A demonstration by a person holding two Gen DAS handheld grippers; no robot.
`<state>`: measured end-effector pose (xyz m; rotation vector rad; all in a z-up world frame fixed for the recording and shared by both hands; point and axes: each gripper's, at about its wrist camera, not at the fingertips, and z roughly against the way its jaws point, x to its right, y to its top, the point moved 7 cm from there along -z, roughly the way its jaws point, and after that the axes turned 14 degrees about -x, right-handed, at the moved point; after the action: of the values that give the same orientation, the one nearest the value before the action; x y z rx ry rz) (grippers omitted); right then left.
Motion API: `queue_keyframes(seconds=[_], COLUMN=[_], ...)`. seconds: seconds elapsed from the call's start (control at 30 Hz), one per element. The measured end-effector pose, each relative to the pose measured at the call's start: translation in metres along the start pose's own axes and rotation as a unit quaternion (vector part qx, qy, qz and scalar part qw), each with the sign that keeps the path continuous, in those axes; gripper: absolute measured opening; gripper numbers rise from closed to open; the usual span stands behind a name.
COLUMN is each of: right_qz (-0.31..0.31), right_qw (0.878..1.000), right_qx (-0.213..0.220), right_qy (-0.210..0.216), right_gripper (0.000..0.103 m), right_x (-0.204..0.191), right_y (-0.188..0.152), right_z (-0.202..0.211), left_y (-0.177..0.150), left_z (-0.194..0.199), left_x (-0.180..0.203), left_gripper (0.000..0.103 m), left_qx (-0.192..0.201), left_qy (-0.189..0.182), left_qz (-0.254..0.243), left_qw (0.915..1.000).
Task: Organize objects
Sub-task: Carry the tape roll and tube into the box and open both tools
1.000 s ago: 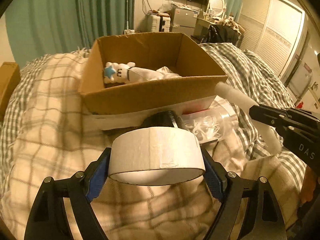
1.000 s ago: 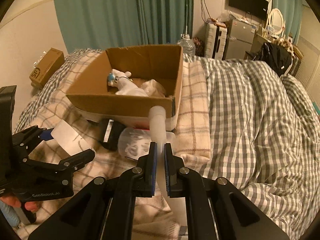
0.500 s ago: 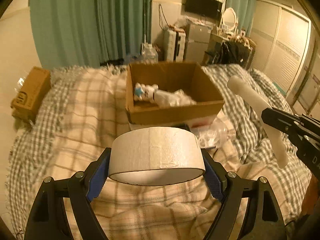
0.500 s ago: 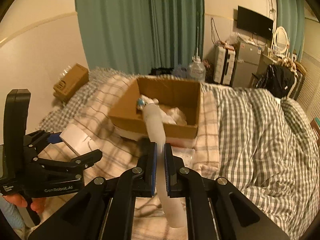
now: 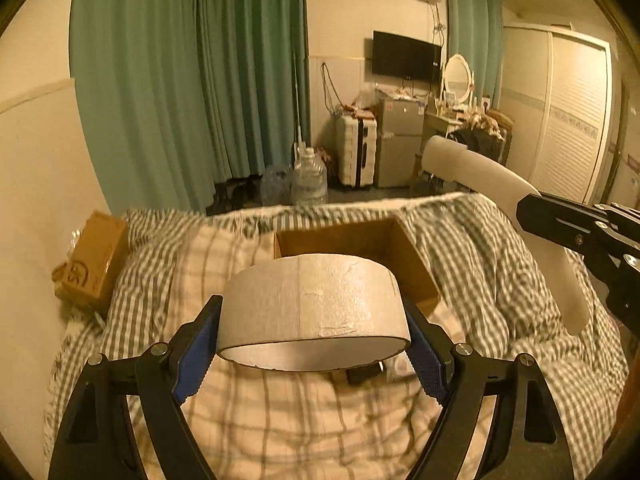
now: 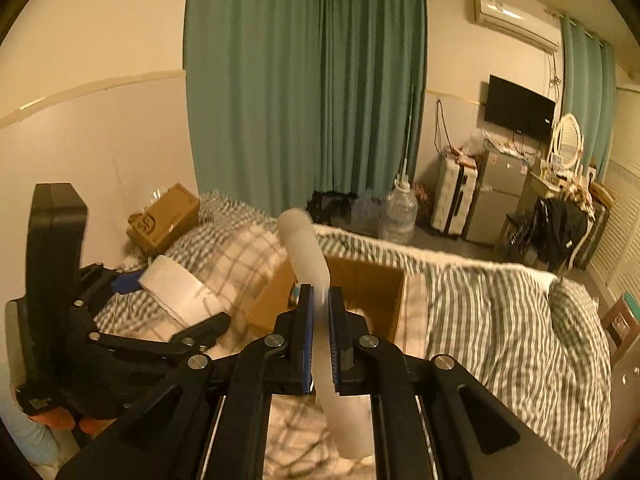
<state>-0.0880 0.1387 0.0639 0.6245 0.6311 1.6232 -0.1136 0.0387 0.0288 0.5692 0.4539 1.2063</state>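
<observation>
Tape roll (image 5: pixel 314 306): matt paper, slightly creased. Tube (image 6: pixel 310 258): smooth translucent plastic. Box (image 6: pixel 370 290): matt cardboard. Bed (image 6: pixel 500 312): checked cloth.

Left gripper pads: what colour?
Blue pads on the black left gripper, clearest in the left wrist view.

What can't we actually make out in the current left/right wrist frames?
- Cardboard box contents: left wrist view, hidden by the tape roll; right wrist view, blocked by the white tube and right claw.
- Dark item under the roll: mostly covered.
- Tube's lower end: cut off behind the claw.
- Bedding: motion-blurred.
</observation>
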Motion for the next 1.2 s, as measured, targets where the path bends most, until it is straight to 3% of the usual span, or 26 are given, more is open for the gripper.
queue_keyframes(seconds=[0.27,0.57,0.83,1.2], right_qz=[0.005,-0.005,-0.028,-0.073], right_qw=[1.0,1.0,0.999,0.99], right_qx=[0.013,-0.001,-0.046,-0.118], right_qy=[-0.001,0.004,0.007,0.011], right_gripper=[0.006,0.006,0.006,0.007], right_x=[0.012,0.031,0.06,0.099], right_y=[0.047,0.082,0.075,0.026], right_z=[-0.016,-0.082,-0.167,-0.255], left_y=[0.05,0.086,0.092,0.073], left_z=[-0.023,-0.086,-0.154,-0.224], left_x=[-0.01,-0.032,-0.03,-0.012], left_gripper=[0.086,0.086,0.086,0.086], left_qx=[0.014,0.003,-0.024,-0.069], left_qy=[-0.003,-0.006,-0.007,-0.002], left_qz=[0.009,0.034,0.032,0.01], left_qw=[0.9999,0.9994,0.9992,0.9976])
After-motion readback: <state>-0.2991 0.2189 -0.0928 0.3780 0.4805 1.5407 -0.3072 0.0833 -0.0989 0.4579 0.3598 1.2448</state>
